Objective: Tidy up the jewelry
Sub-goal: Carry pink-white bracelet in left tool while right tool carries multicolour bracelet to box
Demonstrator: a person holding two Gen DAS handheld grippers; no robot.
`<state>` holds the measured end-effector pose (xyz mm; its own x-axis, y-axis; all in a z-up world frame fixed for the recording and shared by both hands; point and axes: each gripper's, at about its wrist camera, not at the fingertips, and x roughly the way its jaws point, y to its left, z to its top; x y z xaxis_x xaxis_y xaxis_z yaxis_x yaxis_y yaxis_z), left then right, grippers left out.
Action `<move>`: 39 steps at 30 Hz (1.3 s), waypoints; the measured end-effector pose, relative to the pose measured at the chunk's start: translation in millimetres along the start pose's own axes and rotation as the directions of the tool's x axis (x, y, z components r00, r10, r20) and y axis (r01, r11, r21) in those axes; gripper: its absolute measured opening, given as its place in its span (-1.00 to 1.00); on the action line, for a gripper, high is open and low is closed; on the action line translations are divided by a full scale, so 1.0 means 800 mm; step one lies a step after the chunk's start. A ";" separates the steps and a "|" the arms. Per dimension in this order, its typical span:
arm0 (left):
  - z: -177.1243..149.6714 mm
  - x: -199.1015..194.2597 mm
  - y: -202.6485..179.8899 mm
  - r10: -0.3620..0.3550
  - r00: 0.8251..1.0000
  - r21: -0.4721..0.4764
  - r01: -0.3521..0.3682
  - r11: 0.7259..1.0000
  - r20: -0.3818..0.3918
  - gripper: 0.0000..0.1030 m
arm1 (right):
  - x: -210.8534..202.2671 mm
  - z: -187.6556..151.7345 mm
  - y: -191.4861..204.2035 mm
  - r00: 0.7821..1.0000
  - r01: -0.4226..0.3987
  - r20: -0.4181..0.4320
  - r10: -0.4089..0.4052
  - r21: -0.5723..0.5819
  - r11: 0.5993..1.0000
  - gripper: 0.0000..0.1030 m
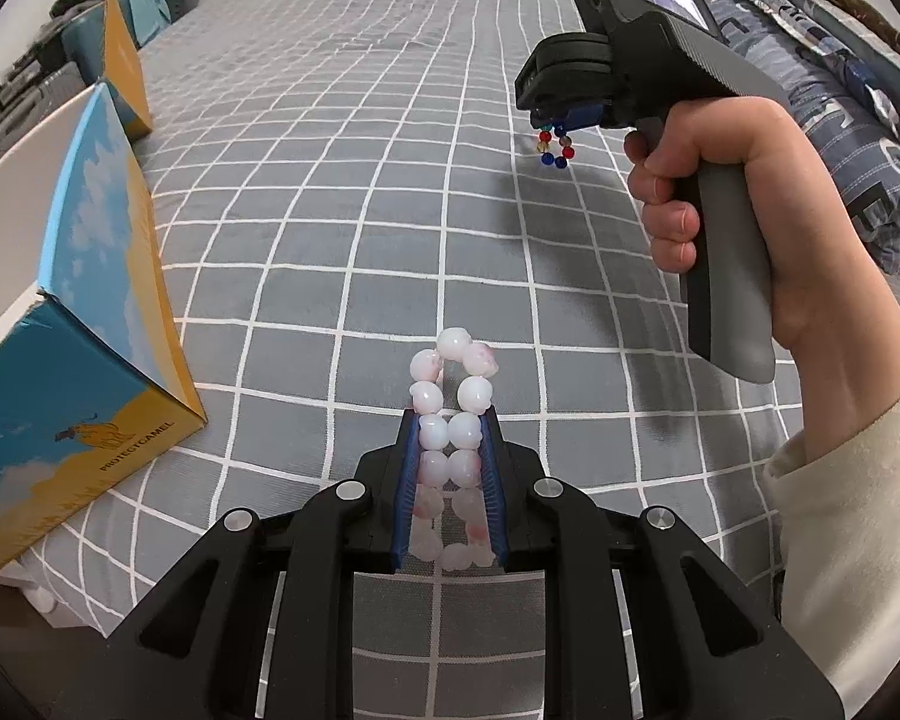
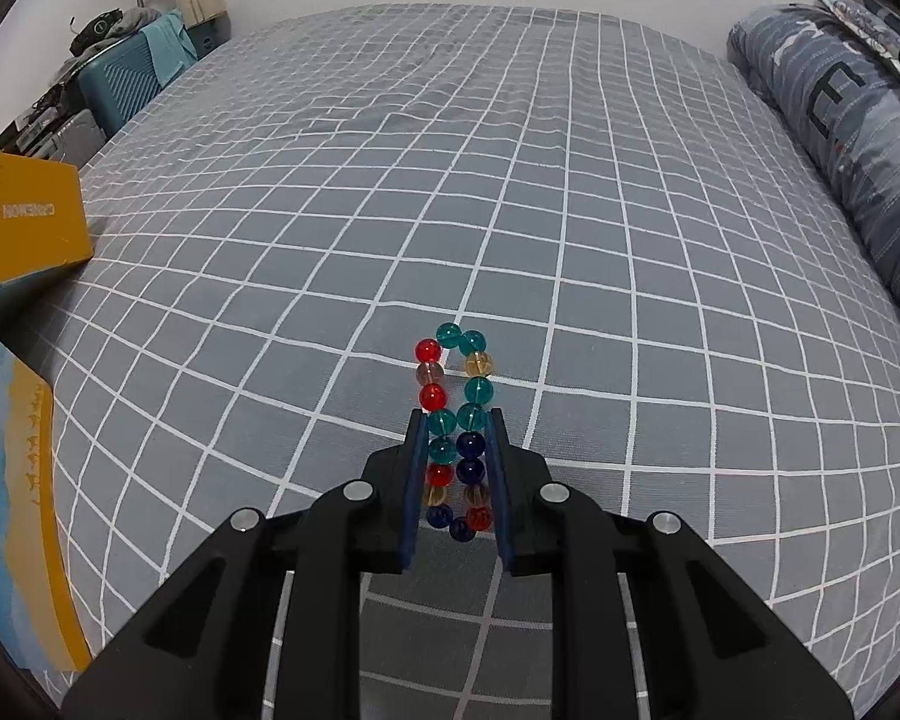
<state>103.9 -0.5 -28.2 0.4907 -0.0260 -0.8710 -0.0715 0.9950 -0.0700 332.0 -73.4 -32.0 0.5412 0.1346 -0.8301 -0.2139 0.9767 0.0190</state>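
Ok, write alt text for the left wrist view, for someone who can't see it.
The left claw is shut on a bracelet of pale pink-white beads, above a grey checked bedsheet. To the right, a hand holds the right claw, which grips a string of coloured beads. A blue and yellow box sits at left.

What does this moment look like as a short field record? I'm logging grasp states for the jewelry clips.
left tool: shut on white bracelet, pinched into a narrow loop
right tool: shut on colored bracelet, also pinched narrow
right hand: grips the tool handle, raised above the bed
bed: grey sheet with white grid
box: blue and yellow, on the bed left of the left tool
pillow: blue, at the right edge
bracelets on the bed: none seen
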 end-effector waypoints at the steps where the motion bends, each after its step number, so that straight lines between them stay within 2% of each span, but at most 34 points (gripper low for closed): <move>1: 0.000 -0.001 0.000 0.001 1.000 -0.001 -0.001 1.000 0.002 -0.63 | -0.002 0.000 0.000 1.000 0.001 0.001 -0.001 -0.002 1.000 -0.65; 20: 0.018 -0.012 0.005 0.015 1.000 -0.019 -0.015 1.000 0.023 -0.63 | -0.059 -0.004 0.012 0.999 0.003 0.048 -0.002 -0.008 1.000 -0.64; 34: 0.077 -0.060 0.036 0.089 0.991 -0.071 -0.082 0.994 0.100 -0.63 | -0.116 0.001 0.045 0.995 -0.030 0.093 0.035 -0.051 0.998 -0.64; 39: 0.089 -0.092 0.056 0.122 0.983 -0.092 -0.110 0.990 0.134 -0.63 | -0.143 0.001 0.068 0.992 -0.038 0.117 0.049 -0.090 0.995 -0.64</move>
<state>126.6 53.2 67.1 0.5902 0.1089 -0.7999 -0.2046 0.9787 -0.0176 259.5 -35.5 64.4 0.6215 0.2008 -0.7572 -0.3071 0.9517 0.0004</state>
